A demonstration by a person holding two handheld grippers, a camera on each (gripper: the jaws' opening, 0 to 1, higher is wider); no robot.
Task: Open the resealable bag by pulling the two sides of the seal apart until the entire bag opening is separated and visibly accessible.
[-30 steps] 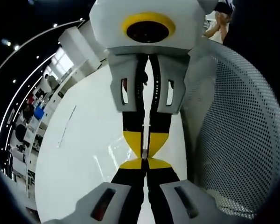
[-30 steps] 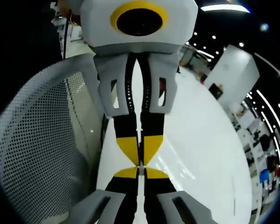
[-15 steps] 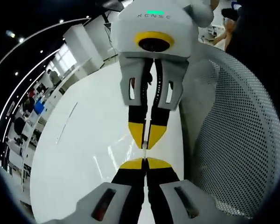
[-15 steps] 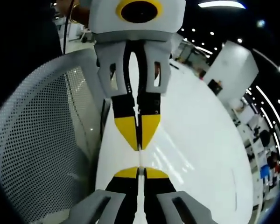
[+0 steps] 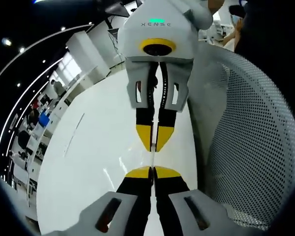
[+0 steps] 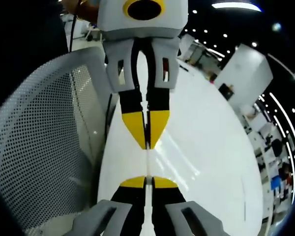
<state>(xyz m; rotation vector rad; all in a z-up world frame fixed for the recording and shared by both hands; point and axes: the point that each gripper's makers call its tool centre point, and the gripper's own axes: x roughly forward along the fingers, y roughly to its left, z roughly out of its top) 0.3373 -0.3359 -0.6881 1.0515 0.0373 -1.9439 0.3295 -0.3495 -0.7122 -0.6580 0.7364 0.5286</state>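
Looking past our left gripper [image 5: 152, 168], we see its yellow-tipped jaws pinched on a thin clear edge, seemingly the resealable bag [image 5: 152, 160], stretched to the right gripper [image 5: 155, 147] facing it just beyond. The right gripper's [image 6: 148, 178] jaws clamp likewise. A white table [image 5: 93, 157] lies beneath, a perforated chair [image 5: 255, 132] beside.

Glossy white tabletop [image 5: 88, 167] spans centre frame; white perforated mesh chair back [image 5: 255, 137] fills right; office shelving [image 5: 24, 142] far left.
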